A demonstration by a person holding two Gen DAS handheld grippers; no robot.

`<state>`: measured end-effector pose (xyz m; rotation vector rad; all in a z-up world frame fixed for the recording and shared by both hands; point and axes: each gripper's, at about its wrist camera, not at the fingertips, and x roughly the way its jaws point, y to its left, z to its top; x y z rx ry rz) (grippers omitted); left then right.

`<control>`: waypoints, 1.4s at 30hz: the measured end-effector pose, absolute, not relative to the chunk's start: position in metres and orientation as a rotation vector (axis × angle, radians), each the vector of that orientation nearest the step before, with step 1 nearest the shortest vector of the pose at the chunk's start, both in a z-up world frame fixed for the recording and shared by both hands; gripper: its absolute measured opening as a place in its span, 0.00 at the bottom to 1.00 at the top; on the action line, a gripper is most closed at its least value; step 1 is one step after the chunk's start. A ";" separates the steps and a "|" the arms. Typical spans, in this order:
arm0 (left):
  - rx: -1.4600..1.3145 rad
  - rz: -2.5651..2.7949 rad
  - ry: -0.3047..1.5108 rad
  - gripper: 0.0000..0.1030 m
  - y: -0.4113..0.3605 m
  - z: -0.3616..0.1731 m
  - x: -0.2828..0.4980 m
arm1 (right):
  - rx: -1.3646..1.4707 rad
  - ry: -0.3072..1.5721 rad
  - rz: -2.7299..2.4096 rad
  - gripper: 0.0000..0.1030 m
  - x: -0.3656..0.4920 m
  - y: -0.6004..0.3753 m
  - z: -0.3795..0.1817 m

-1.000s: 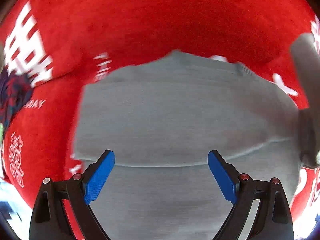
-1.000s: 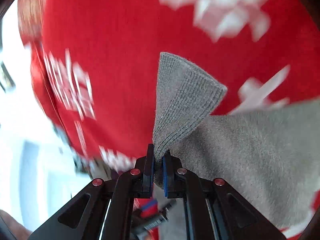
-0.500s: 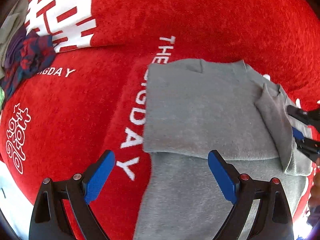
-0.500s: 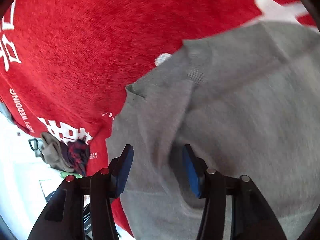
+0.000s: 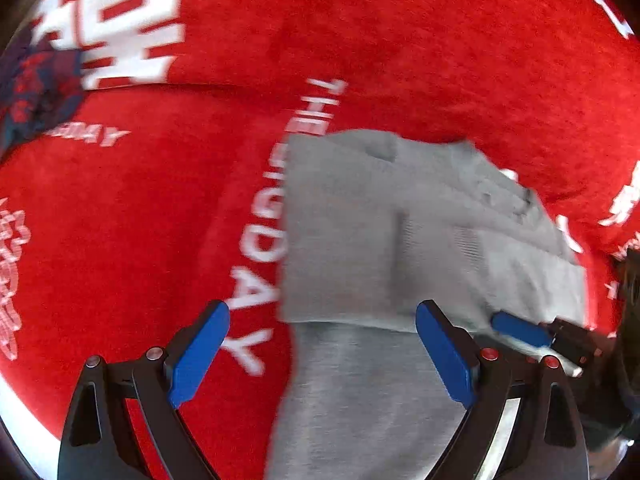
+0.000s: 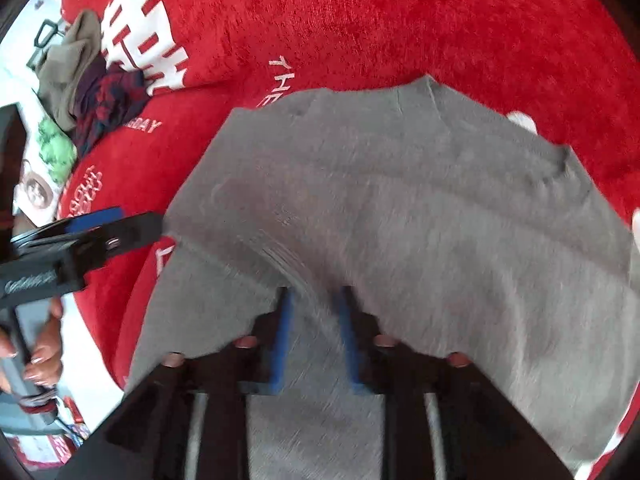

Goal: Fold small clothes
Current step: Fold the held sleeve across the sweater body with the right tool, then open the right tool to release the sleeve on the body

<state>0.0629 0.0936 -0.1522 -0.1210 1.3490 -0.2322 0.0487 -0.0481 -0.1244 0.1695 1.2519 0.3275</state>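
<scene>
Red cover lettered "THE BIG DAY" bears the grey sweater; left gripper and right gripper fingers spread, the right's just widening.

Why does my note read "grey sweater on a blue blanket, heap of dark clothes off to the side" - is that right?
Wrong in one respect: the blanket is red with white lettering, not blue; only the tool pads are blue. The right wrist view shows it, with the grey sweater lying on it and the heap of dark clothes off to the side.
</scene>
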 end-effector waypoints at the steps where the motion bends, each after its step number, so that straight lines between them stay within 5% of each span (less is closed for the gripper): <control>1: -0.124 -0.258 1.354 0.92 0.087 -0.154 0.064 | 0.227 1.253 0.311 0.53 0.040 -0.059 -0.123; 10: -0.175 -0.362 1.458 0.91 0.033 -0.185 0.084 | 0.876 1.212 -0.062 0.53 -0.050 -0.204 -0.139; 15: -0.143 -0.369 1.442 0.41 0.025 -0.183 0.087 | 1.149 1.066 -0.251 0.53 -0.089 -0.266 -0.155; 17: -0.168 -0.407 1.444 0.18 0.027 -0.182 0.088 | 1.189 1.028 -0.286 0.38 -0.089 -0.278 -0.156; 18: -0.181 -0.416 1.440 0.18 0.029 -0.182 0.088 | 1.177 1.027 -0.301 0.05 -0.086 -0.283 -0.154; 23: -0.160 -0.433 1.371 0.16 0.033 -0.162 0.072 | 0.971 1.025 -0.221 0.06 -0.069 -0.287 -0.123; 30: -0.025 -0.274 1.374 0.17 0.049 -0.170 0.057 | 0.936 1.132 -0.173 0.06 -0.081 -0.302 -0.153; 42: 0.111 -0.247 1.322 0.17 0.038 -0.143 0.059 | 0.800 1.121 -0.309 0.21 -0.088 -0.317 -0.115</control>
